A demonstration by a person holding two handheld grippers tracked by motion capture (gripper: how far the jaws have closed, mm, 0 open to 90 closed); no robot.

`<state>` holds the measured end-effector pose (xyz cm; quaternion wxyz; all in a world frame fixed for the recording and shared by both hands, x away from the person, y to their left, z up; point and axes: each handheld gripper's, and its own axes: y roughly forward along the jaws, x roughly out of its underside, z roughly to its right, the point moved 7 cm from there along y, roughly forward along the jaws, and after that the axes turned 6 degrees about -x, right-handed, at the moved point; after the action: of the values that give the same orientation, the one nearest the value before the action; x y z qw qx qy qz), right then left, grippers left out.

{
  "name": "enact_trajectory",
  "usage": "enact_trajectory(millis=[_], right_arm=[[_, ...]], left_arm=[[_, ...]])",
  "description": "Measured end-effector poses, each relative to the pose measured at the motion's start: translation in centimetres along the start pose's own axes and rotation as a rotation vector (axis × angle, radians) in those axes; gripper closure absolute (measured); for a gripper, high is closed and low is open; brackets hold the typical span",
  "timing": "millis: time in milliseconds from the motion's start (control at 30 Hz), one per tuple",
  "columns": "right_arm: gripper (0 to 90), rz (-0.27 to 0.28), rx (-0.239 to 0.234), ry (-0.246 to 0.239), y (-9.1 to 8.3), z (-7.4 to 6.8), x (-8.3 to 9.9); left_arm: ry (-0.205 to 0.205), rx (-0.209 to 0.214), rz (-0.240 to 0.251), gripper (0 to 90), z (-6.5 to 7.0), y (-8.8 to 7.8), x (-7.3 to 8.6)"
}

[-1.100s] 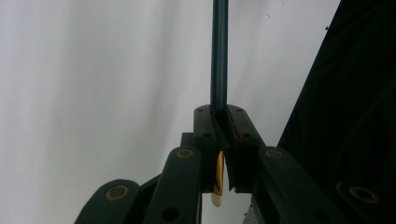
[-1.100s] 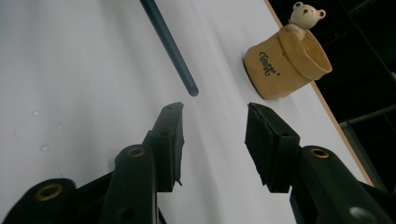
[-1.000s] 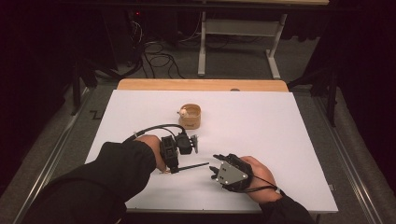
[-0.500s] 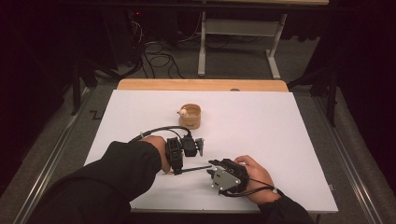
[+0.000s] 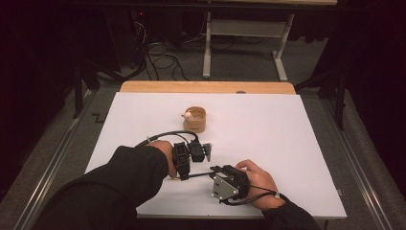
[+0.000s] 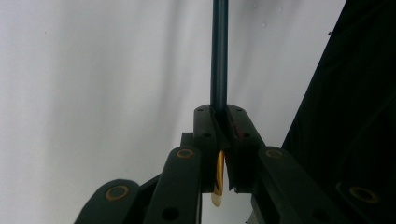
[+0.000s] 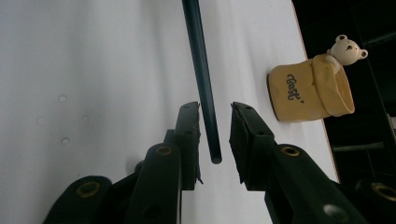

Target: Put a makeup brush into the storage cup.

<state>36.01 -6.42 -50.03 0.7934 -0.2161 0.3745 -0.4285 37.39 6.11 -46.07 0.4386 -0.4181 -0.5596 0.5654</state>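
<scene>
One thin dark rod [image 6: 219,51], left fingers [image 6: 219,112] clamped on it, right fingers [image 7: 189,126] closing, not touching

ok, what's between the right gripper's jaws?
The free end of the dark rod lies between the right gripper pads, which have just been closing, gaps either side. White table underneath.

the high view sits above the near side of the white table [image 5: 287,143], looking forward and down, far enough back to take in the whole top and the floor beyond. the left gripper view looks from very close along its own jaws and a thin dark rod [image 6: 219,51] at bare table. the right gripper view looks just as closely along its jaws at the same rod [image 7: 201,74], with a yellow bear cup [image 7: 310,86] off to one side. all three share the rod and table; the cup [image 5: 195,119] also appears from above.
</scene>
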Motion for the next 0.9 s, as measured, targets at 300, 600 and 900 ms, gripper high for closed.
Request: enact_trajectory(millis=[300, 600, 900], right_arm=[[76.8, -0.004, -0.009, -0.005, 0.09, -0.13, -0.24], [79.6, -0.005, -0.015, -0.017, 0.21, -0.16, -0.45], [82.9, -0.005, -0.019, -0.022, 0.28, -0.18, -0.48]], left_arm=[[0.006, 0.003, 0.001, 84.2, 0.07, 0.05, -0.25], [0.004, 0.002, 0.004, 84.2, 0.1, -0.02, -0.34], [0.001, 0.002, 0.01, 84.1, 0.12, -0.1, -0.4]])
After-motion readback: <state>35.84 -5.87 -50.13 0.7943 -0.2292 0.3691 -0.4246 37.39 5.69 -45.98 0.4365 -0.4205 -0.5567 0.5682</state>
